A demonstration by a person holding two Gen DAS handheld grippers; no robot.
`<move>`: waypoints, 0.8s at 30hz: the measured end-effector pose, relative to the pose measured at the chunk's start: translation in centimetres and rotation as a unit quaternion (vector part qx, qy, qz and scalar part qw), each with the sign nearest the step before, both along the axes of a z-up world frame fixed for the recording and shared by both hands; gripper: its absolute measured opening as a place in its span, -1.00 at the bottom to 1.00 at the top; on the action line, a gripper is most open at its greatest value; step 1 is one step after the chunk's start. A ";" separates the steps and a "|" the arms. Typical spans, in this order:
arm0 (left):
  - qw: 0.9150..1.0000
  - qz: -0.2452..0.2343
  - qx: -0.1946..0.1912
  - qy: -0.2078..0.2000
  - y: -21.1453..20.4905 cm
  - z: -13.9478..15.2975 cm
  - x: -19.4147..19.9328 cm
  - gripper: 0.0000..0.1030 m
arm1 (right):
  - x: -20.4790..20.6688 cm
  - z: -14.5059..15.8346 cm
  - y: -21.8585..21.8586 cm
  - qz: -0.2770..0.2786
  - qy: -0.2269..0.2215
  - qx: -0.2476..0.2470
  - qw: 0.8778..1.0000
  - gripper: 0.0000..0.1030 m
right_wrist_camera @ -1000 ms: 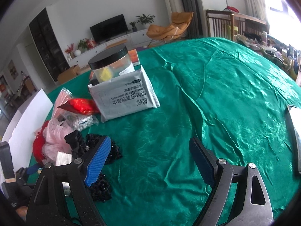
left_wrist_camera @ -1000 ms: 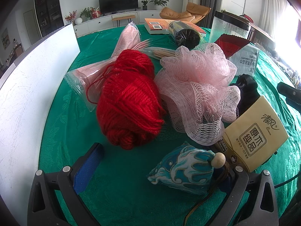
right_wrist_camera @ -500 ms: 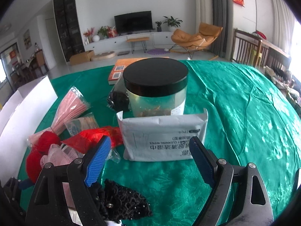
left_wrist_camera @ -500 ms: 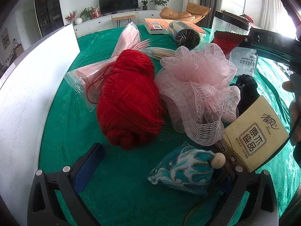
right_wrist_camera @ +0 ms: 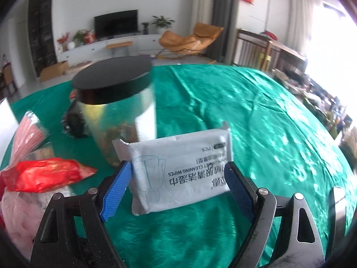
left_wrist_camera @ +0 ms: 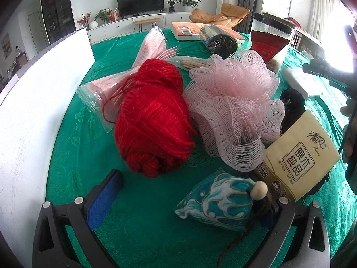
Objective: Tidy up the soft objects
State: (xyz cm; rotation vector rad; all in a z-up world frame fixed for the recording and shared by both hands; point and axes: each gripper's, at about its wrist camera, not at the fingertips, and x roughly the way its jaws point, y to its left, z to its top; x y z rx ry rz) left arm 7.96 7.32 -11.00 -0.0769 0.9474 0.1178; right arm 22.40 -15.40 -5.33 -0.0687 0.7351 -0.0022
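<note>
The right gripper (right_wrist_camera: 178, 189) had its blue-padded fingers (right_wrist_camera: 116, 187) spread wide, one on each side of the white pack of cleaning wipes (right_wrist_camera: 180, 169), which lay flat on the green-clothed desk (right_wrist_camera: 267, 122) directly between and just ahead of them. Whether the pads touched the pack's short ends could not be told; they were at most just beside them and had not clamped down. The pack's long axis ran across the gap from finger to finger, so a closing move would, by the look of it, squeeze it end to end, and the soft pack might buckle. The gripper pointed forward and slightly downward, low over the cloth. Beyond the pack, toward the left finger, stood a clear jar with a black lid (right_wrist_camera: 111, 84), close enough to be nudged in a push forward. Farther out past the left finger lay a red crinkled packet (right_wrist_camera: 42, 174). The left gripper (left_wrist_camera: 189, 201) was also spread and grasping nothing, sitting low near the desk. A small blue patterned pouch (left_wrist_camera: 218, 203) lay against its right finger; ahead lay the red ball of yarn (left_wrist_camera: 151, 120) and the pink mesh puff (left_wrist_camera: 234, 107). The right gripper was the nearer to the wipes.
</note>
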 end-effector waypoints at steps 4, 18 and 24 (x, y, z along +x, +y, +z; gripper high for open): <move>1.000 0.000 0.000 0.000 0.0 0.0 -0.1 1.00 | -2.3 1.1 -3.3 -0.050 -0.034 -0.005 0.998 0.69; 1.000 0.000 0.000 0.000 0.0 0.0 0.0 1.00 | -7.6 -2.1 -5.0 -0.031 0.034 0.040 0.998 0.69; 1.000 0.000 0.000 0.000 0.0 0.0 0.0 1.00 | -7.5 -3.1 -5.1 -0.035 0.061 0.041 0.997 0.69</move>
